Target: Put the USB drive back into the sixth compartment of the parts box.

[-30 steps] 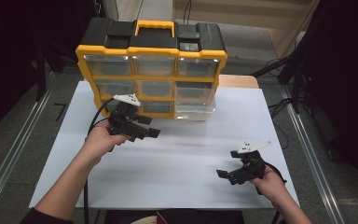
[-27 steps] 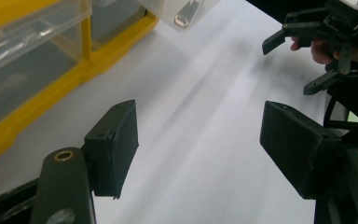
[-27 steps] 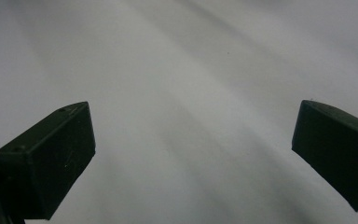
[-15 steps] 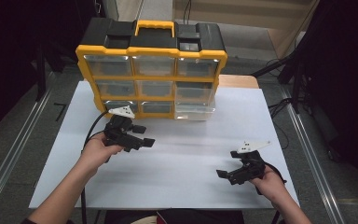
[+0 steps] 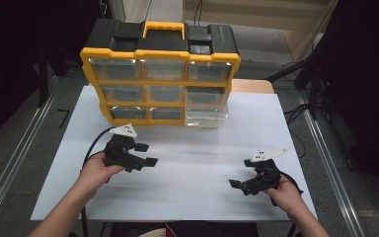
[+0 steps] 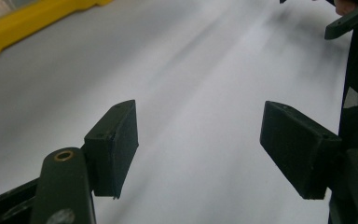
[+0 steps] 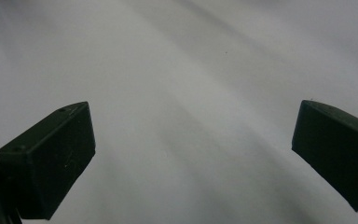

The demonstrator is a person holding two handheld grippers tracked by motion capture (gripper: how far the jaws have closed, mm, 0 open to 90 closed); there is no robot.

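The left gripper point(image 5: 144, 154) hangs low over the white tabletop point(image 5: 197, 148), held in the person's left hand point(image 5: 94, 169), and its fingers point(image 6: 114, 140) stand apart with bare white sheet between them. It points toward the middle of the tabletop, its grey plate on top and its cable curling off toward the near left edge. Nearest to it is the organizer point(image 5: 160, 74), a yellow-framed case with a black top and a yellow handle, which stands upright at the far side of the tabletop, just beyond the gripper and not touching it. The front of the case shows three rows of clear drawers; the drawer point(image 5: 206, 116) at the lower right stands out a little from the frame. In the left gripper view a strip of the yellow frame point(image 6: 32, 23) runs along the upper left corner, and part of the other gripper shows dark at the right edge. The right gripper point(image 5: 241, 185) sits well apart from the left one, near the right front corner of the tabletop, in the right hand point(image 5: 282, 191). Its fingers point(image 7: 46, 158) are also wide apart, with nothing but white surface between them, and they point leftward across the sheet.
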